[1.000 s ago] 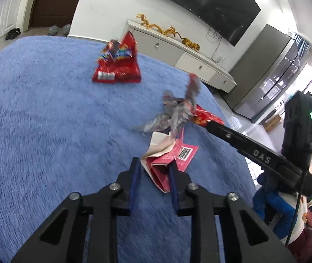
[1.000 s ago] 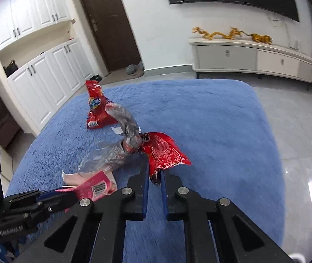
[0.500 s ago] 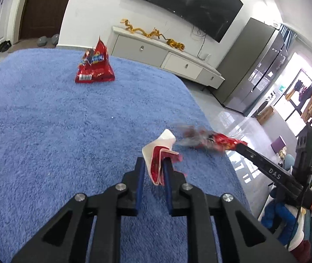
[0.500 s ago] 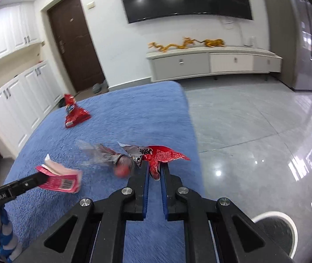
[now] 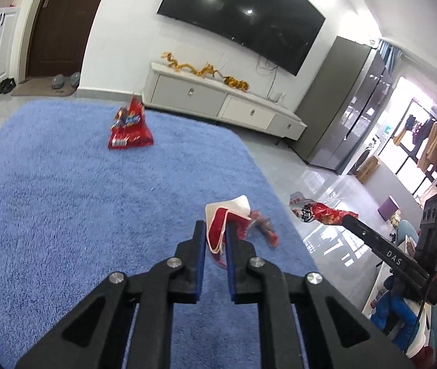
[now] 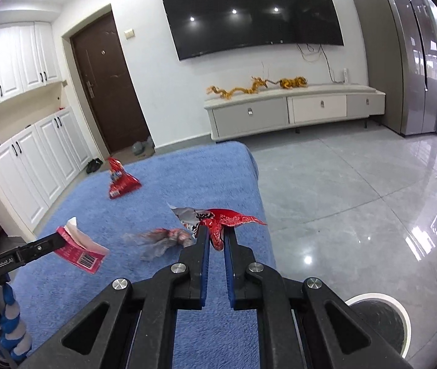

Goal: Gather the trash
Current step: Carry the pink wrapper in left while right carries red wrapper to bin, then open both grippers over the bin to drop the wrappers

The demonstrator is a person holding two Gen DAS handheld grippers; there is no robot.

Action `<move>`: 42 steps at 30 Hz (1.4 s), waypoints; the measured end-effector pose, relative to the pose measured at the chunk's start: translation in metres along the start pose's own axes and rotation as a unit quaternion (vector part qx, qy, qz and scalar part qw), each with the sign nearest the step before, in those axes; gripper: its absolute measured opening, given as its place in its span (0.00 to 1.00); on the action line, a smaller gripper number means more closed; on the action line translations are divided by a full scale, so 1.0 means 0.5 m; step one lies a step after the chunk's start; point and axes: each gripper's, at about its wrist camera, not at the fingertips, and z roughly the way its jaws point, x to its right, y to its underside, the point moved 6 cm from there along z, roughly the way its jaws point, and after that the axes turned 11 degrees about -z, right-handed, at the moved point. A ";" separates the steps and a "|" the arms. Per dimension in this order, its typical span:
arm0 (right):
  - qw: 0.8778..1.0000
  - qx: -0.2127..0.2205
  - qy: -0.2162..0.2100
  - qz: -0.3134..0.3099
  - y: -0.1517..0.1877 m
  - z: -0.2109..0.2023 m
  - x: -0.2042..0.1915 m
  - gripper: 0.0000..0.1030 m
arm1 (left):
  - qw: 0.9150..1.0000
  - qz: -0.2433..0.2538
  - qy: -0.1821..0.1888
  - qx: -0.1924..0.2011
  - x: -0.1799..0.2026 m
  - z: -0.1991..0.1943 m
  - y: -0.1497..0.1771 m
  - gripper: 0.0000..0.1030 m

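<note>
My left gripper (image 5: 214, 230) is shut on a pink and white torn packet (image 5: 223, 220), held above the blue rug (image 5: 64, 215); the packet also shows in the right wrist view (image 6: 78, 247). My right gripper (image 6: 215, 235) is shut on a red crumpled wrapper (image 6: 227, 220), which also shows in the left wrist view (image 5: 323, 213). A blurred clear plastic piece (image 6: 160, 240) hangs left of the right gripper. A red snack bag (image 5: 129, 127) stands on the far part of the rug, also seen in the right wrist view (image 6: 120, 183).
A round bin with a white rim (image 6: 378, 316) sits on the grey tiled floor at the lower right. A white TV cabinet (image 6: 292, 112) stands along the far wall. White cupboards (image 6: 34, 166) line the left side.
Both grippers have lifted their trash off the rug and swung right, toward the rug's edge and the tiled floor. The bin has come further into the right wrist view.
</note>
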 end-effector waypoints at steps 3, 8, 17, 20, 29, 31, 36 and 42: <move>1.000 0.017 0.003 0.000 -0.010 -0.033 -0.004 0.09 | 1.000 0.007 0.011 0.011 0.025 -0.022 -0.004 0.10; 0.999 0.041 0.024 0.012 -0.017 -0.093 0.014 0.09 | 0.998 0.040 0.037 0.013 0.102 -0.039 -0.003 0.09; 0.991 0.021 0.112 0.070 0.053 -0.146 0.152 0.09 | 0.986 0.126 0.093 -0.049 0.304 0.047 0.069 0.09; 0.986 -0.004 0.146 0.086 0.098 -0.150 0.206 0.09 | 0.980 0.148 0.104 -0.079 0.363 0.092 0.104 0.09; 0.959 -0.081 0.206 0.176 0.250 -0.133 0.360 0.09 | 0.955 0.209 0.130 -0.165 0.529 0.246 0.220 0.09; 0.952 -0.090 0.212 0.200 0.277 -0.132 0.391 0.09 | 0.950 0.214 0.134 -0.186 0.557 0.277 0.246 0.09; 0.933 -0.108 0.215 0.266 0.348 -0.133 0.454 0.11 | 0.937 0.207 0.150 -0.239 0.607 0.345 0.302 0.11; 0.920 -0.133 0.222 0.295 0.399 -0.122 0.480 0.34 | 0.931 0.190 0.163 -0.267 0.652 0.397 0.352 0.60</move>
